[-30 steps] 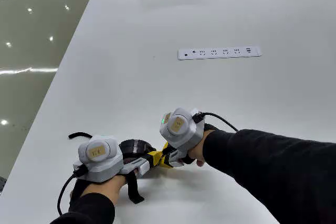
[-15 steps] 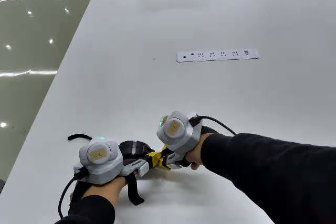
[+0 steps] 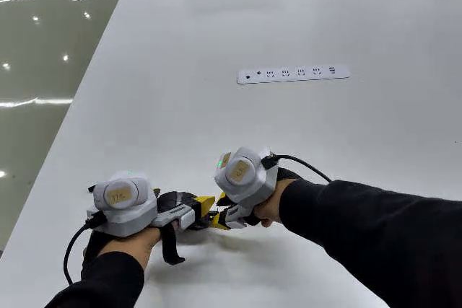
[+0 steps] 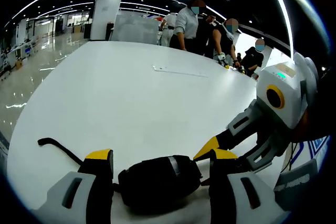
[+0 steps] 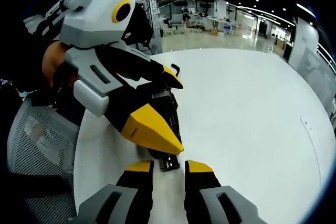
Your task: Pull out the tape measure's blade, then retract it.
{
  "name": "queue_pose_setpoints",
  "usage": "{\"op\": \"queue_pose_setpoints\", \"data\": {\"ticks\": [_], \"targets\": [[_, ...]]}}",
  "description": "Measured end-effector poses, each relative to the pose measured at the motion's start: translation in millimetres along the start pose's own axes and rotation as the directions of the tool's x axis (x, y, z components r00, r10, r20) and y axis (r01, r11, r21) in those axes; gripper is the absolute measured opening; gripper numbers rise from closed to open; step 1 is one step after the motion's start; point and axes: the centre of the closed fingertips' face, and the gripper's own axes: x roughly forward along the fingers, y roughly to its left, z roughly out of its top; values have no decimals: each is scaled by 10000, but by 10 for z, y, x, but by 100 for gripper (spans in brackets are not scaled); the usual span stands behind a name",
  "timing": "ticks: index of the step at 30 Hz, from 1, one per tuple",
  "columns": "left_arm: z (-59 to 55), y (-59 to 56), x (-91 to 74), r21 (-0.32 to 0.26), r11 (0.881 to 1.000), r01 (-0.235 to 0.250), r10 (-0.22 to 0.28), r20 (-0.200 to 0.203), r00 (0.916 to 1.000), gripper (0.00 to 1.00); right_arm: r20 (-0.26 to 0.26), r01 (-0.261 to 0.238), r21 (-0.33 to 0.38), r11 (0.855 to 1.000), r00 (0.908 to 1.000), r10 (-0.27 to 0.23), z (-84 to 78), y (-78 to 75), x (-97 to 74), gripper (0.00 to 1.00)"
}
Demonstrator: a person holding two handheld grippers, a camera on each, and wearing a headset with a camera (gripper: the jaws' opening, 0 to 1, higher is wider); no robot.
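White worktop (image 3: 216,128), mostly bare. Power strip (image 3: 293,73) lies well apart, farther up. Tape measure (image 3: 177,201), black, sits at the near edge, its wrist strap (image 3: 170,244) trailing on the surface.

Left gripper (image 3: 195,210): jaws clamped on the case from both sides. Right gripper (image 3: 219,220) crowds in just beside it, jaws nearly together, pinching the dark blade tip (image 5: 169,163) at the case.

People (image 4: 189,22) stand at the far end. Mesh chair (image 5: 31,135) beside the worktop.
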Motion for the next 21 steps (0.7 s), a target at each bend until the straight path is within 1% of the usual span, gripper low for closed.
{"op": "queue_pose_setpoints", "data": {"ticks": [2, 3, 6, 8, 10, 11, 12, 13, 14, 15, 16, 17, 18, 19, 20, 21], "targets": [[11, 4, 2, -12, 10000, 1, -1, 19, 10000, 74, 54, 56, 58, 10000, 10000, -56, 1, -7, -33, 20], [29, 16, 5, -53, 10000, -15, 15, 119, 9999, 77, 107, 106, 112, 9999, 9999, -107, 9, -19, -53, 21], [49, 9, -5, -126, 9999, 31, -29, 214, 9998, 86, 240, 240, 192, 9995, 9994, -245, 20, -38, -112, 23], [45, 8, -21, -102, 9999, 31, -29, 221, 9998, 87, 325, 301, 215, 9993, 9990, -308, 18, -39, -161, 23], [38, 7, -35, -131, 9999, 68, -64, 271, 9996, 92, 392, 377, 280, 9989, 9985, -388, 3, -38, -211, 25], [38, 1, -48, -136, 9998, 130, -126, 317, 9994, 96, 436, 394, 328, 9987, 9982, -408, -2, -37, -231, 26], [64, -34, -53, -81, 9993, 378, -374, 519, 9980, 99, 473, 399, 378, 9985, 9980, -417, -14, -30, -257, 27], [16, -55, -52, -46, 9988, 491, -489, 342, 9982, 99, 489, 428, 412, 9982, 9978, -448, -45, -22, -294, 28], [-5, -56, -53, 0, 9989, 477, -477, 204, 9987, 99, 449, 509, 386, 9980, 9976, -526, -78, -25, -314, 29], [-41, -64, -71, 127, 9985, 536, -536, -14, 9986, 99, 278, 662, 341, 9972, 9974, -671, -134, -43, -326, 31], [-40, -79, -80, 241, 9978, 616, -619, 103, 9980, 99, 278, 637, 413, 9971, 9975, -648, -178, -34, -339, 32], [-52, -70, -88, 344, 9977, 586, -589, 86, 9982, 99, 306, 593, 536, 9968, 9977, -610, -199, -30, -353, 33], [-66, -61, -96, 320, 9976, 622, -624, 68, 9980, 99, 361, 600, 891, 9942, 9973, -634, -231, -28, -376, 34], [-72, -67, -104, 291, 9969, 735, -737, 85, 9972, 99, 444, 650, 995, 9929, 9966, -697, -235, -36, -395, 35], [-97, -99, -105, 305, 9947, 983, -982, -38, 9952, 99, 498, 719, 1081, 9915, 9957, -776, -247, -40, -425, 36], [-101, -89, -112, 587, 9936, 966, -966, -31, 9953, 99, 472, 787, 977, 9921, 9954, -837, -256, -35, -441, 37]]}}
